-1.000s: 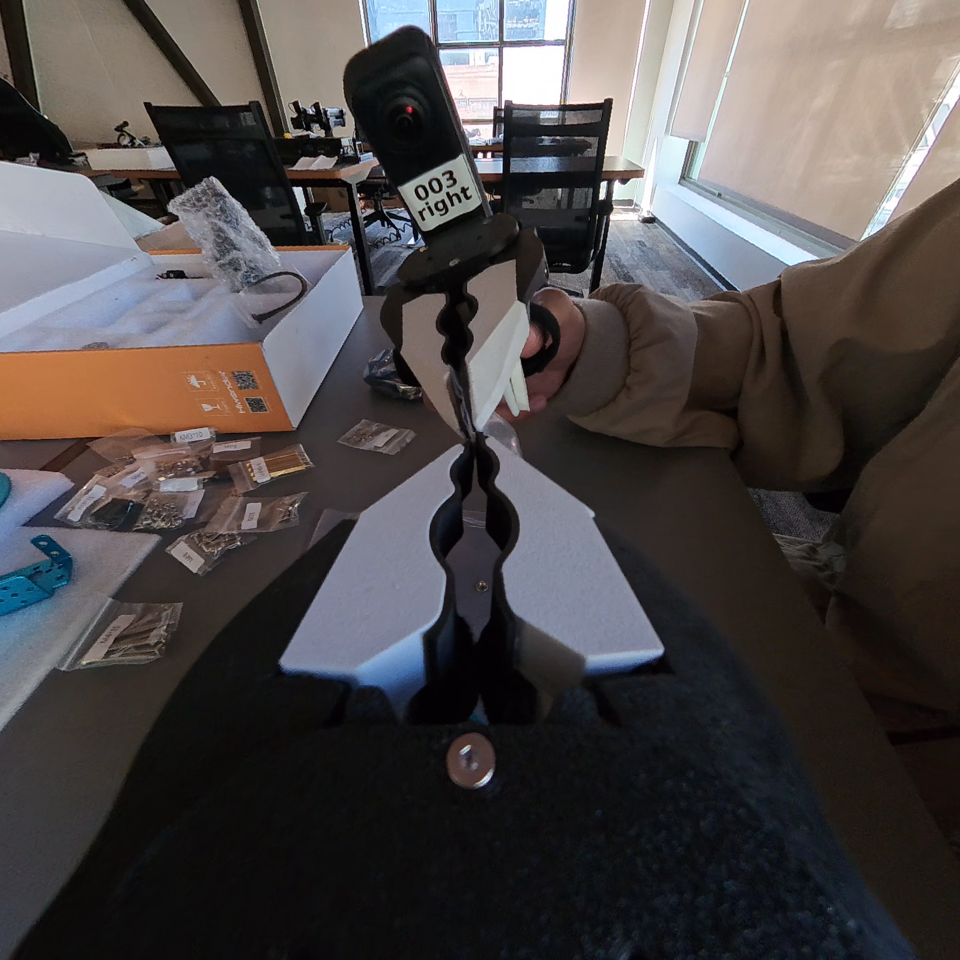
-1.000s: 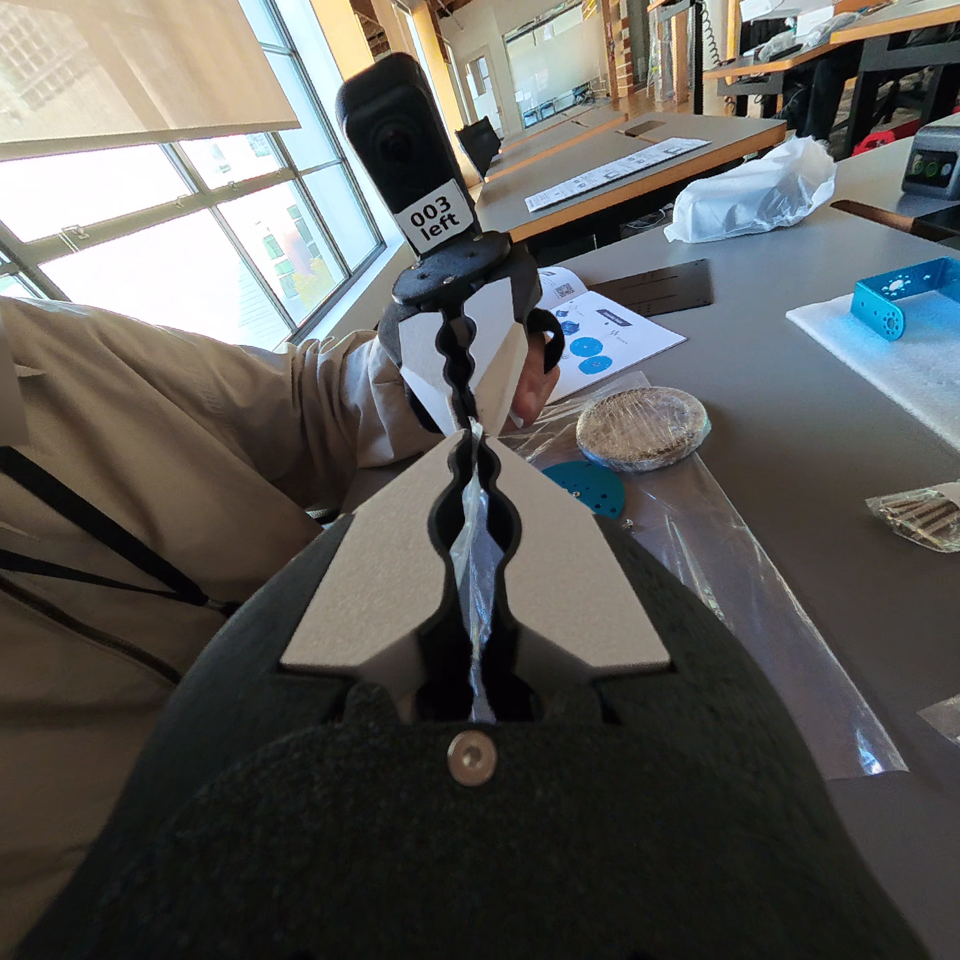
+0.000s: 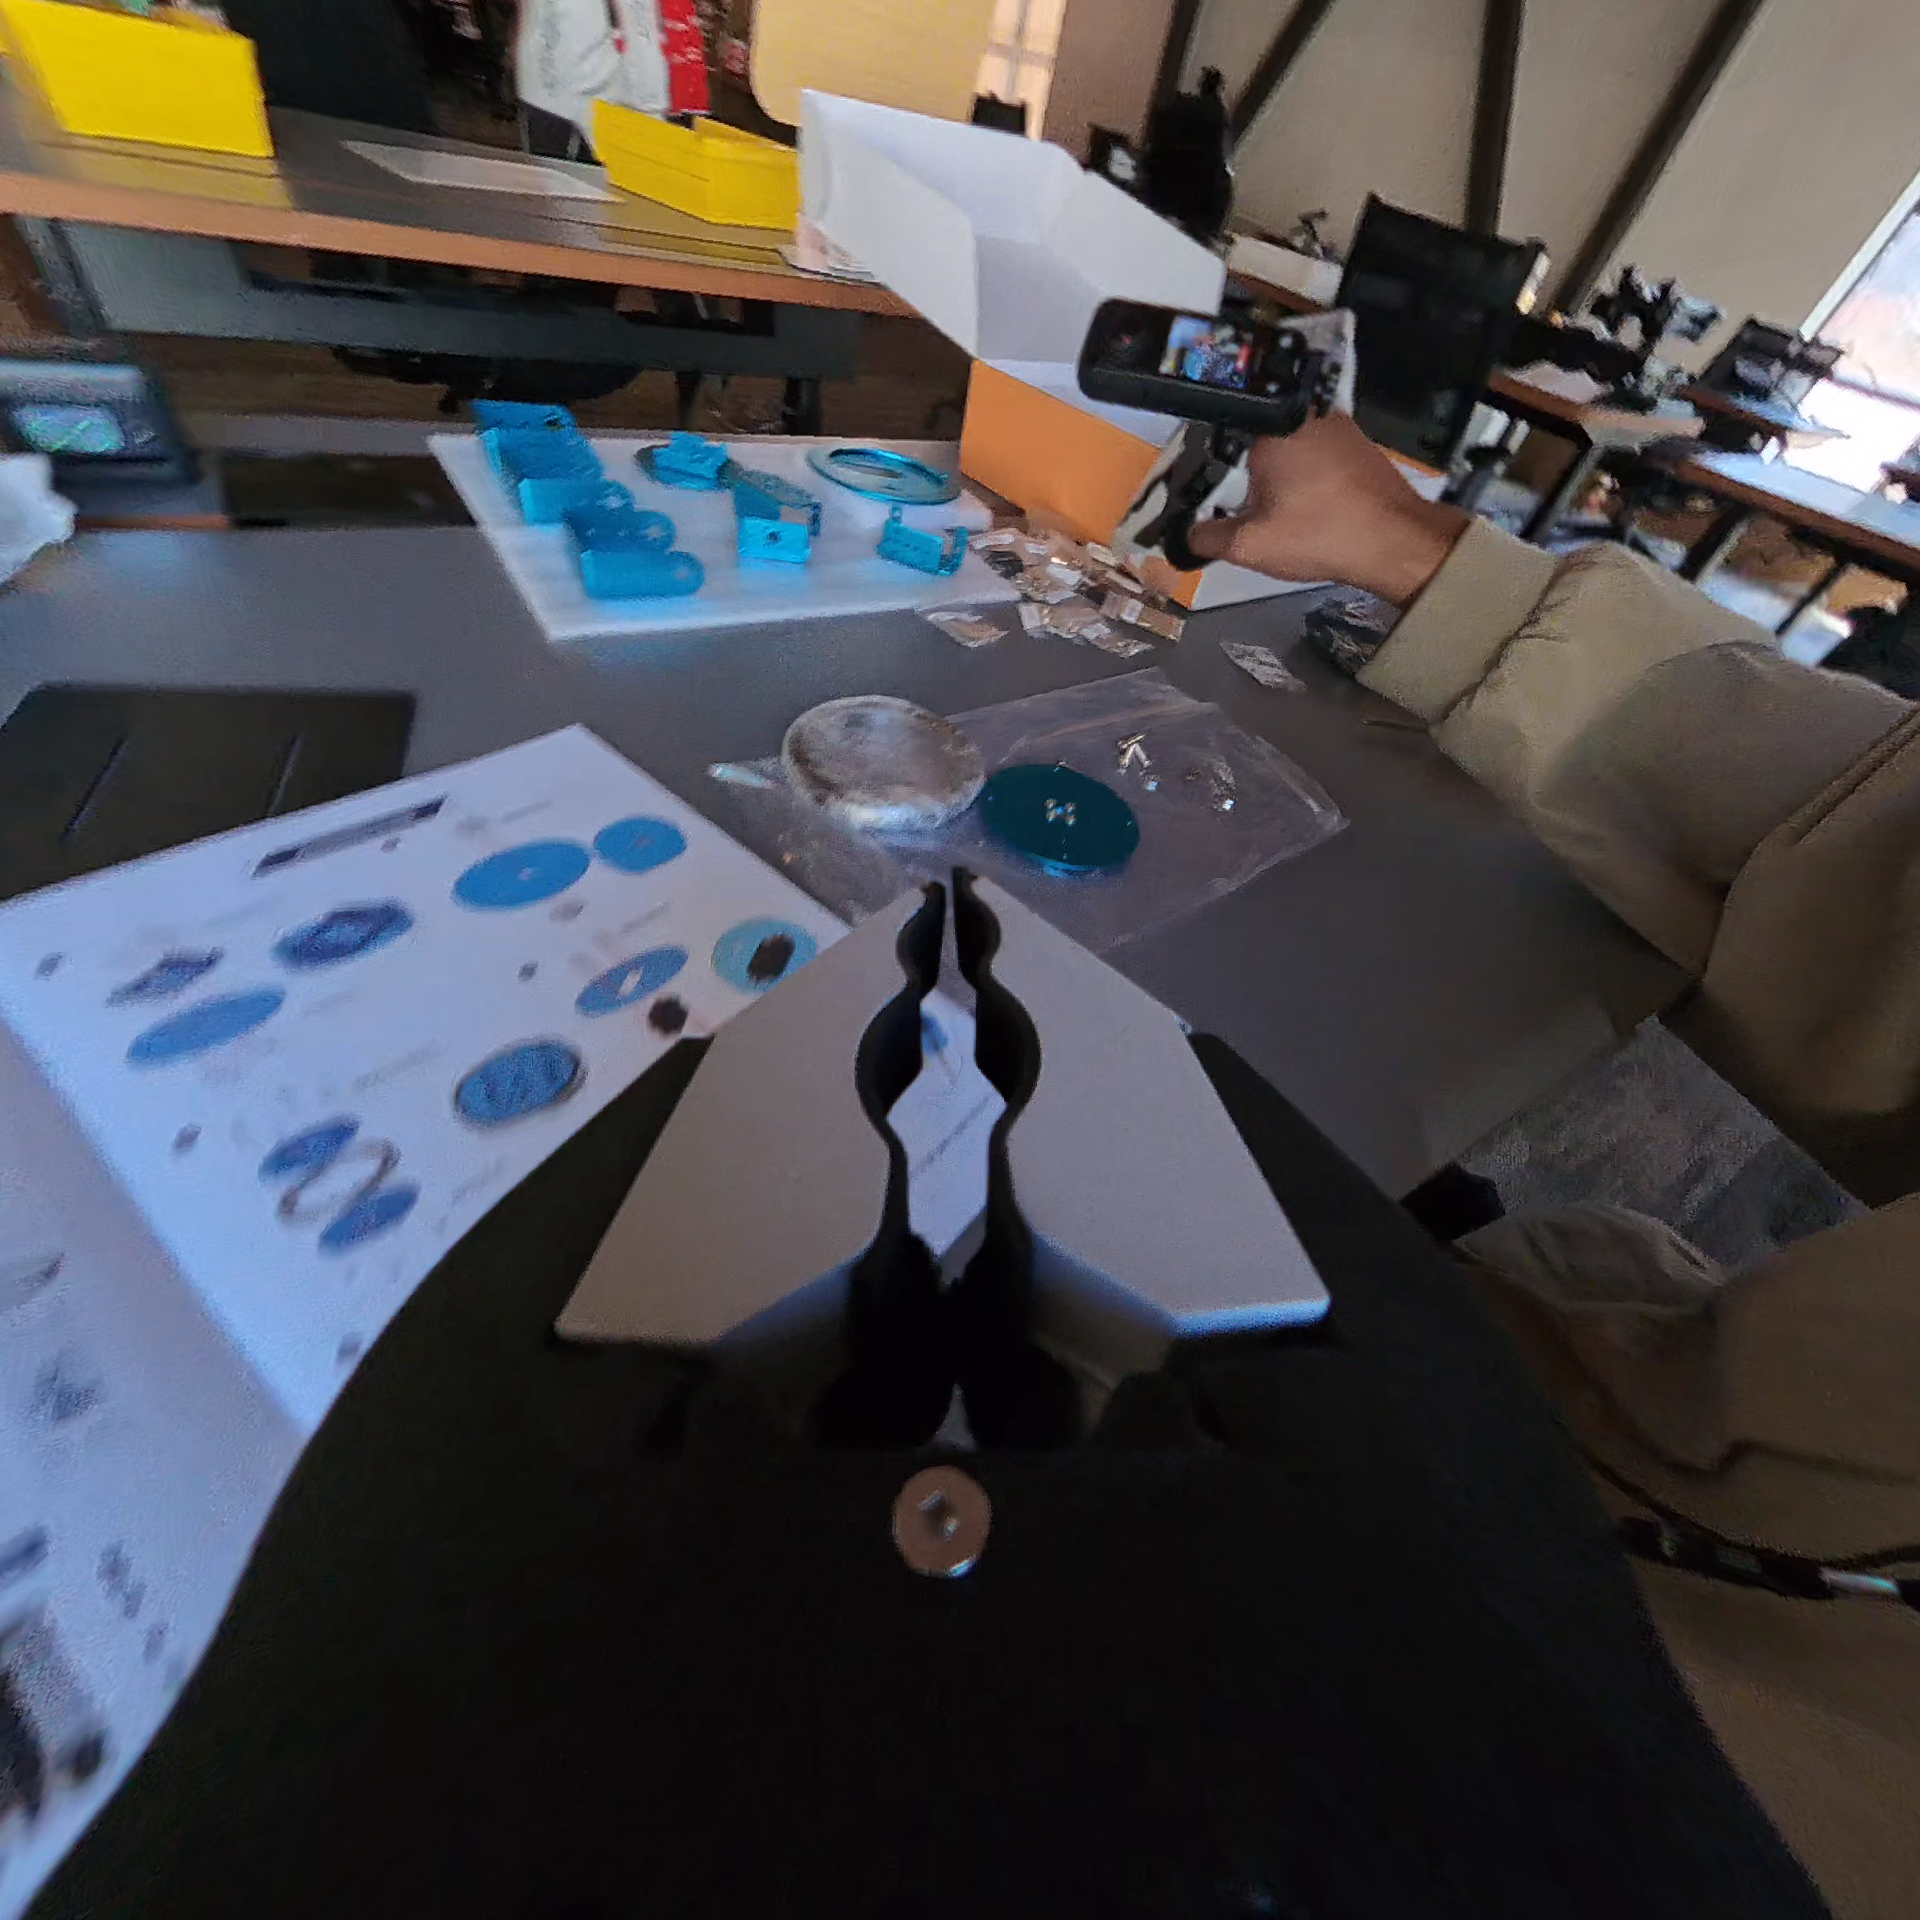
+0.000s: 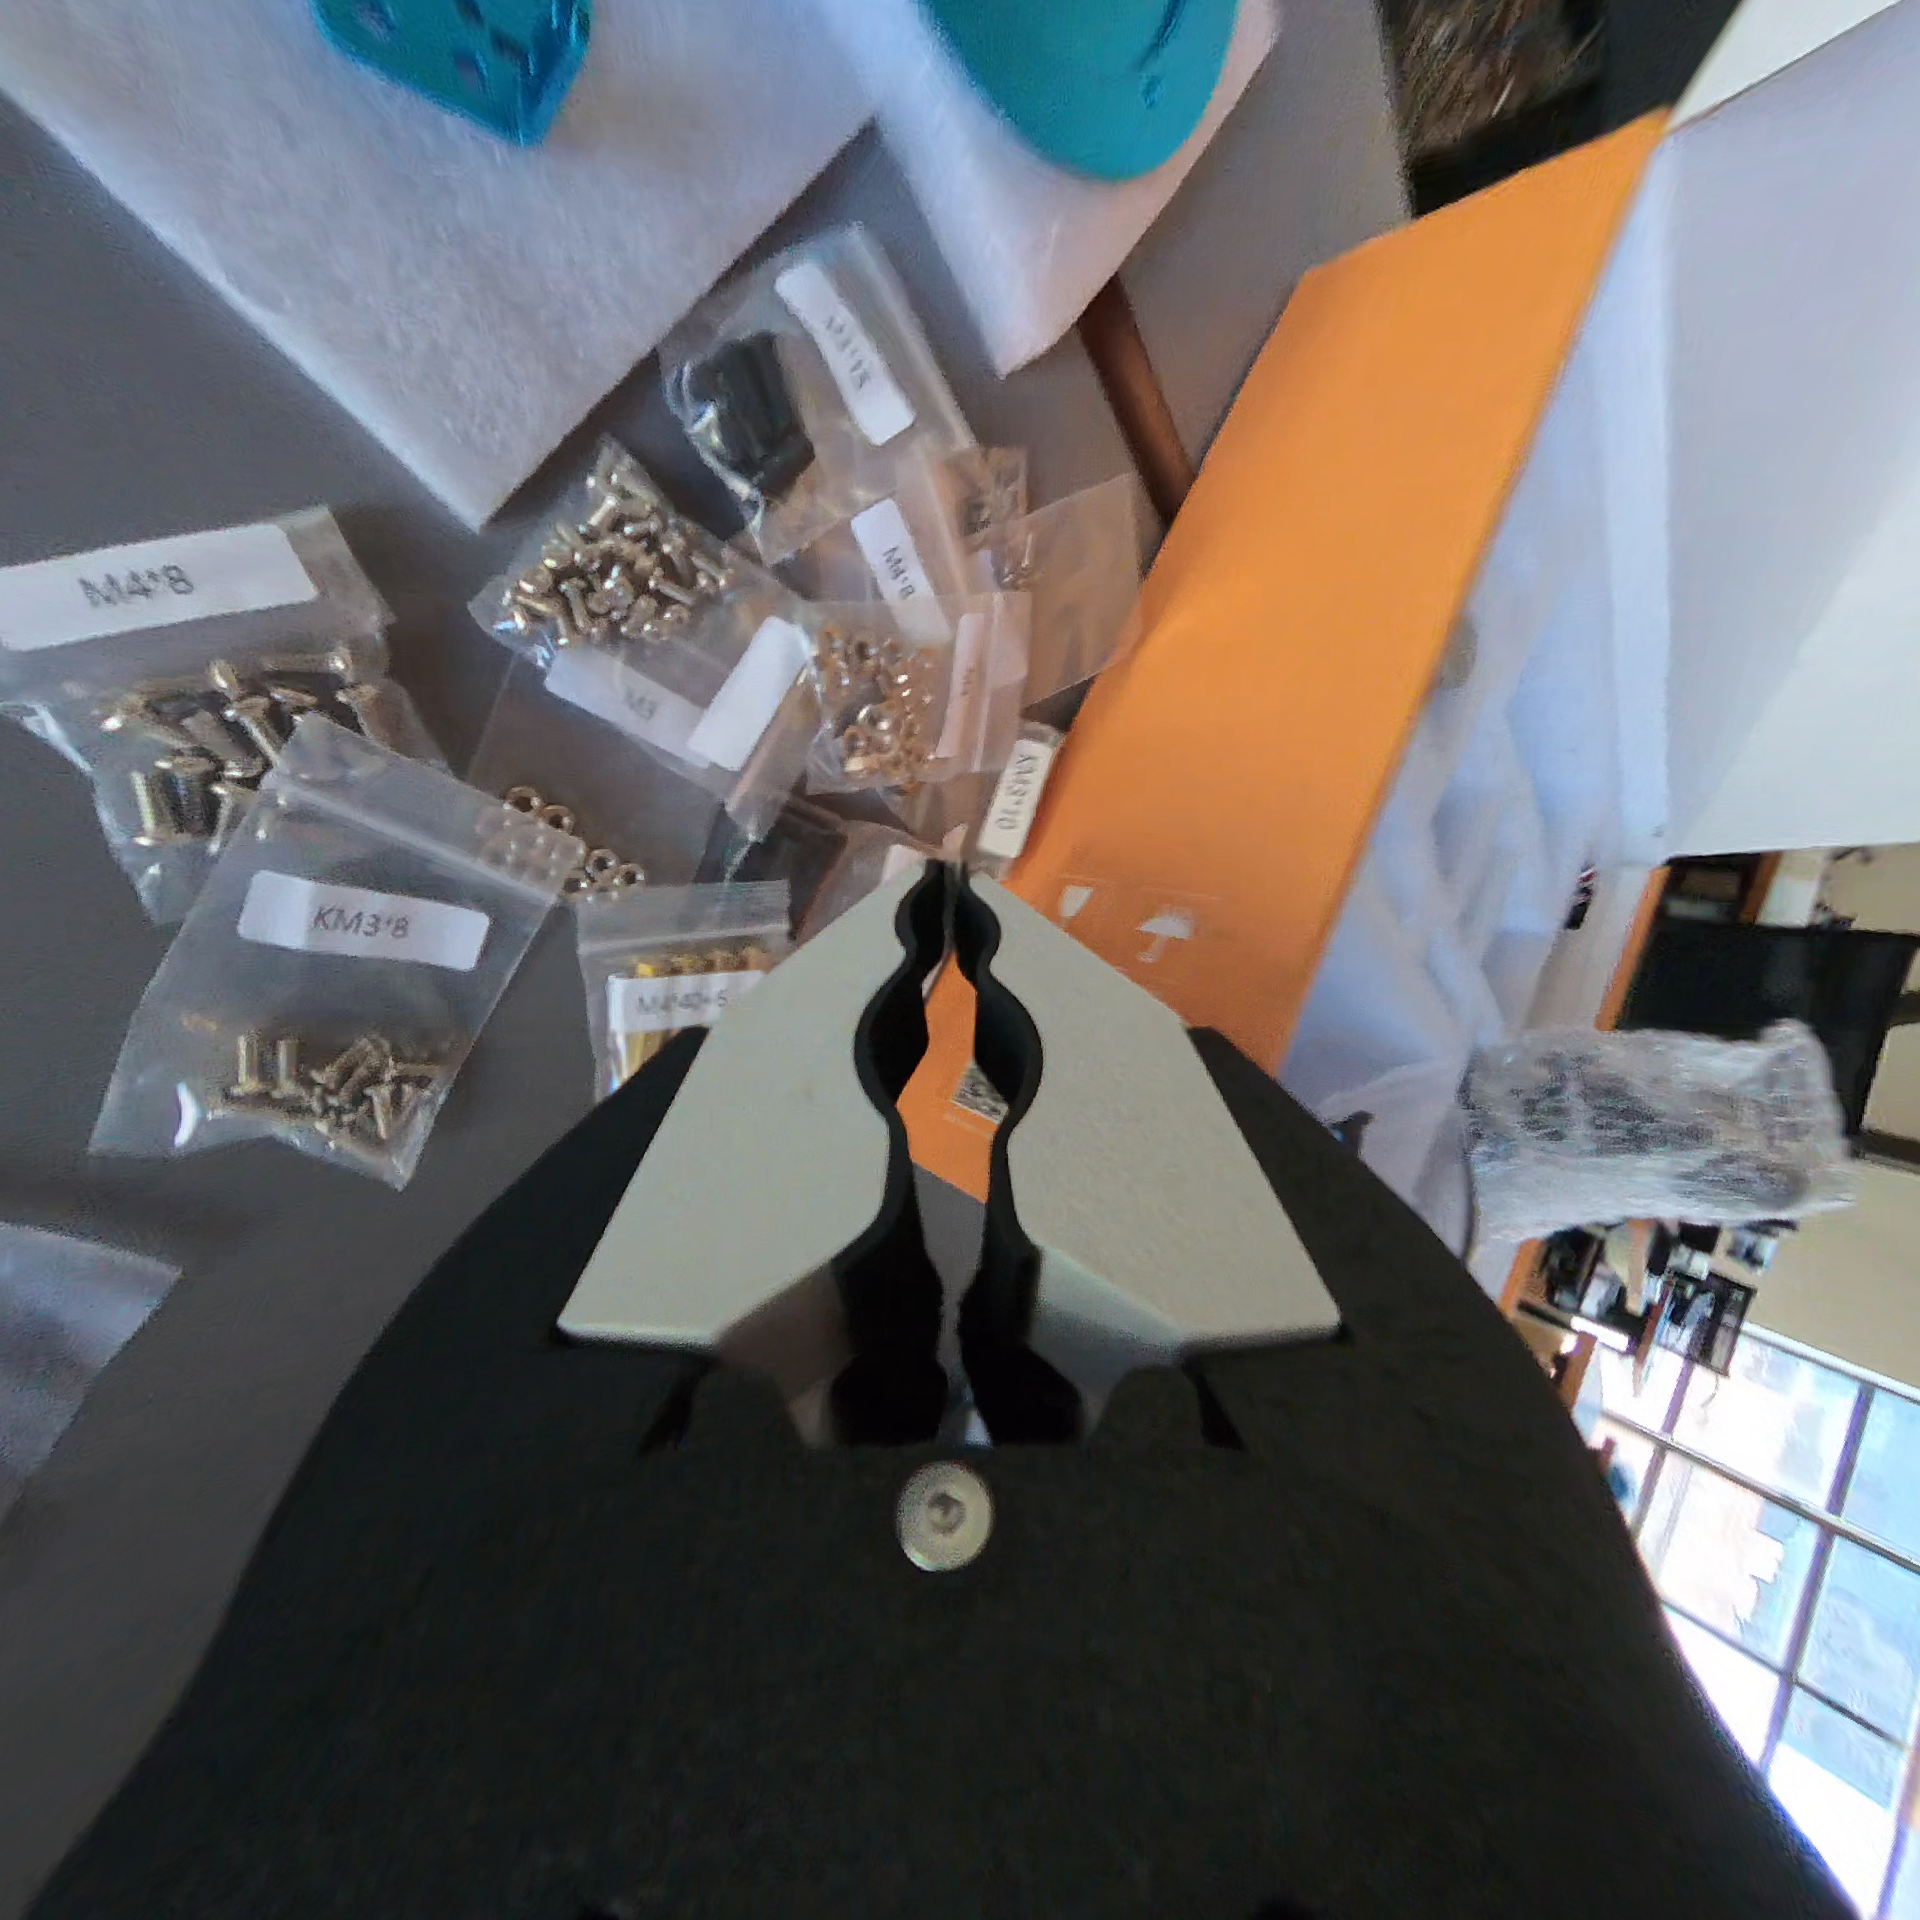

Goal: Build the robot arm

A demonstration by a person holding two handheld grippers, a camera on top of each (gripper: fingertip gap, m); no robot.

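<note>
L gripper (image 3: 949, 902): fingers nearly together at the tips, narrow slit only, nothing held; hovers over the grey bench (image 3: 1382, 966), above the edge of a printed parts sheet (image 3: 343, 997). Nearest items: clear poly bag (image 3: 1164, 790) lying flat w/ blue disc (image 3: 1058, 819) on it and a few loose screws (image 3: 1138, 750); film-wrapped round puck (image 3: 881, 761) just beside the disc. Disc looks like rigid anodised metal, thin, lying flat, so prob. best pinched at the rim; bag is limp and slick, take by an edge. R gripper (image 4: 945, 873): fingers likewise all but closed, empty, pointed down at a cluster of small zip bags of fasteners (image 4: 623, 582), tips just above bags next to the orange box (image 4: 1268, 665). Labelled bag of screws (image 4: 332, 966) near left of the tips. Bags: light, soft, slippery film, contents shift; grip the top seal strip, not the lumpy part. White foam sheet (image 4: 436, 260) beyond w/ blue brackets (image 4: 488, 62) on it. Bubble-wrapped bundle (image 4: 1652, 1122) in the box. In the left wrist view a hand (image 3: 1309, 509) carries the R gripper by the box.
</note>
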